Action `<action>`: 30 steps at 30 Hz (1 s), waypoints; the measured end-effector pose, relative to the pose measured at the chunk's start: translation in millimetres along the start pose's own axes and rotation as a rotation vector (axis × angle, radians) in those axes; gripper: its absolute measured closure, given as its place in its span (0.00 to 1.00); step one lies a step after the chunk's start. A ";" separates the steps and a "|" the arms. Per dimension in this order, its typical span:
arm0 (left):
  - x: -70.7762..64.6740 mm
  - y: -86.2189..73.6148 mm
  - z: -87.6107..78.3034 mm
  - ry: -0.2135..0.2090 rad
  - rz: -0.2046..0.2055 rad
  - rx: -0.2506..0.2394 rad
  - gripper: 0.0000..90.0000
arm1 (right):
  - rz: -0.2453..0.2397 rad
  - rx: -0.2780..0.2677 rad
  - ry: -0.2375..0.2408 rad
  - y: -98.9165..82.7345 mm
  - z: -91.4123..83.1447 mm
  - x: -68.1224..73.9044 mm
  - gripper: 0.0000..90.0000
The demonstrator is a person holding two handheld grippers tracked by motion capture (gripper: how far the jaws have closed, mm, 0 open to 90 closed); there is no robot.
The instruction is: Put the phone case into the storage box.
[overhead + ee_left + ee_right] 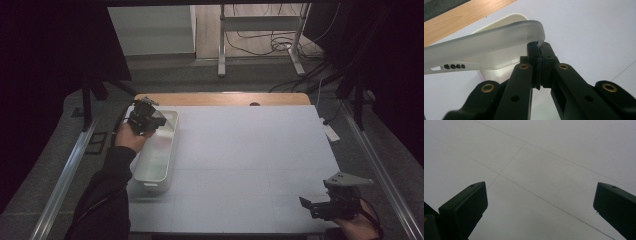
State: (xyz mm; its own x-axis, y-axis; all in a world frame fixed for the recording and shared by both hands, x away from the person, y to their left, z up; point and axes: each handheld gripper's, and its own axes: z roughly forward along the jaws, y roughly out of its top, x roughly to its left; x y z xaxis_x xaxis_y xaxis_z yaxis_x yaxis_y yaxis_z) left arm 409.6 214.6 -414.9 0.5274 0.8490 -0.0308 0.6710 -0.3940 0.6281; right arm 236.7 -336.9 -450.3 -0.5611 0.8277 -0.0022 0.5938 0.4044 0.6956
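A translucent frosted phone case (pixel 486 42) hangs tilted above the far end of a long white bin (pixel 509 18), with my left gripper (pixel 538 46) shut on its corner edge. From above, the left gripper (pixel 149 118) sits over the far end of the bin (pixel 173 150), and the case (pixel 161 121) shows as a pale shape at its tip. My right gripper (pixel 307 205) rests low near the table's front right corner. Its jaws (pixel 540 187) stand wide open with nothing but bare table between them.
The white table top (pixel 250 150) stretches between the two hands. A strip of wooden desk (pixel 220 98) runs along its far edge. Metal rails flank the table, and cables and a frame stand on the floor beyond.
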 end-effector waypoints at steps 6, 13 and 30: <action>2.2 -0.7 8.2 -0.006 -0.014 0.012 0.98 | -0.002 0.002 0.002 0.0 0.3 0.1 0.00; 2.6 -0.7 17.9 0.003 -0.025 0.020 0.98 | -0.001 0.003 0.003 0.0 0.4 0.2 0.00; 5.8 1.3 40.3 -0.004 -0.060 0.027 0.97 | -0.003 0.006 0.008 0.0 0.6 0.2 0.00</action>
State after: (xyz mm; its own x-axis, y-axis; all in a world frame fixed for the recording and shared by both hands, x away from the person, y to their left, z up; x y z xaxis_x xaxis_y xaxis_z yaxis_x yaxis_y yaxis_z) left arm 434.5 204.8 -445.5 0.4880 0.8699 -0.0713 0.7154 -0.3519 0.6036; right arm 237.0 -336.5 -450.8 -0.5675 0.8234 0.0021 0.5960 0.4090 0.6910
